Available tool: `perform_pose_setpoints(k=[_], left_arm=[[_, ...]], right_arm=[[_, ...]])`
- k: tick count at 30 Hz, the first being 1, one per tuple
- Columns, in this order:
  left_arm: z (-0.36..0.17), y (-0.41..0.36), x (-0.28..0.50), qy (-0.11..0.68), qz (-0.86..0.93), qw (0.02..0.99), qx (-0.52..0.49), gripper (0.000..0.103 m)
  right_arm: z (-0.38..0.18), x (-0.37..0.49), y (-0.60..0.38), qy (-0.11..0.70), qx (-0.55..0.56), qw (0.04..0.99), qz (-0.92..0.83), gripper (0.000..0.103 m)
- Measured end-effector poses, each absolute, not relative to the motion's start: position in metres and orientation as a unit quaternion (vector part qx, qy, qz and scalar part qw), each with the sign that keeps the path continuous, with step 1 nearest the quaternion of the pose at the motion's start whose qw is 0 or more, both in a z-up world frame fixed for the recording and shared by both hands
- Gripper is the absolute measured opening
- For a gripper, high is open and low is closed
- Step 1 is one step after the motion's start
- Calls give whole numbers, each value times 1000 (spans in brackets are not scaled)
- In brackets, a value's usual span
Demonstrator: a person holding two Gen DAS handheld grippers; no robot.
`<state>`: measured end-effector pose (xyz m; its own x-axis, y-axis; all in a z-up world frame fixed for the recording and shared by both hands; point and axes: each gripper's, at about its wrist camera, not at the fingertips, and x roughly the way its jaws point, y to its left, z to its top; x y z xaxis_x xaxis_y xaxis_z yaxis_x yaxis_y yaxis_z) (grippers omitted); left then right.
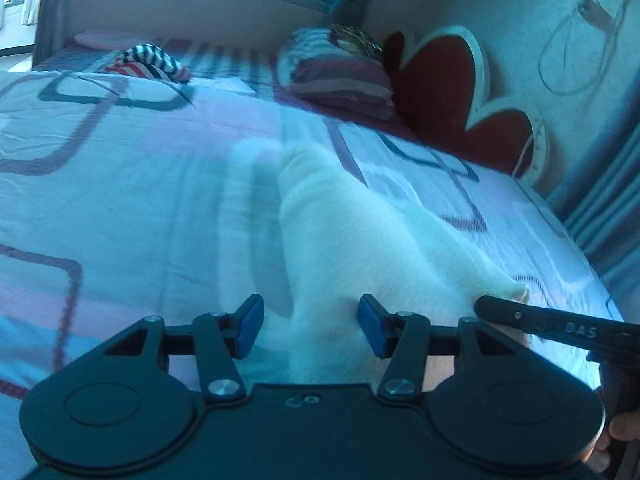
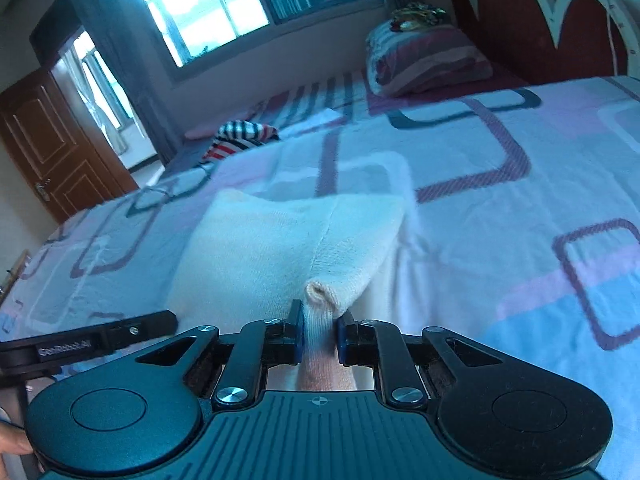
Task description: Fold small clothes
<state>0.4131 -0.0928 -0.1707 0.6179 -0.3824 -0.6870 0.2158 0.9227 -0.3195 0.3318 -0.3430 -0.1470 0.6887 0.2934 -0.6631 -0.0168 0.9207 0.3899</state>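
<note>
Bedroom setting: one bed with a patterned bedspread (image 2: pixel 500 208) in white, pink and blue serves as the work surface. Beyond both claws stand one red headboard (image 1: pixel 444 92), one folded striped quilt (image 2: pixel 424 60) and one window (image 2: pixel 208 12); one wooden door (image 2: pixel 52 140) shows far left of the right claw. One crumpled striped garment (image 1: pixel 150 62) lies well ahead of the left claw.

One white knit garment (image 2: pixel 288 240) lies on the bedspread directly ahead of both claws. Its long axis runs away from the claws toward the far side of the bed. Its near edge is bunched into a small fold.

Right claw (image 2: pixel 319 332): nearly closed, both blue pads pressing on that bunched near edge.

Left claw (image 1: pixel 311 327): about half open. White fabric sits between its pads (image 1: pixel 370 326), but neither pad presses on it.
</note>
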Motion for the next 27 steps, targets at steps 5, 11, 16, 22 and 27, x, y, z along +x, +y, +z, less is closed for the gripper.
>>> perform_pose_setpoints(k=[5, 11, 16, 22, 27], left_arm=[[-181, -100, 412, 420, -157, 888, -106, 56], [-173, -91, 416, 426, -156, 882, -130, 54], [-167, -92, 435, 425, -152, 879, -152, 55], [-175, -99, 471, 438, -152, 867, -182, 61], [-188, -95, 497, 447, -144, 855, -220, 60]], right_arm=[[-165, 331, -353, 393, 210, 893, 70, 23], [-148, 330, -359, 367, 228, 900, 63, 60], [-147, 353, -364, 369, 245, 895, 54, 60], [-162, 386, -368, 388, 260, 883, 48, 60], [-168, 402, -362, 384, 238, 891, 46, 44]])
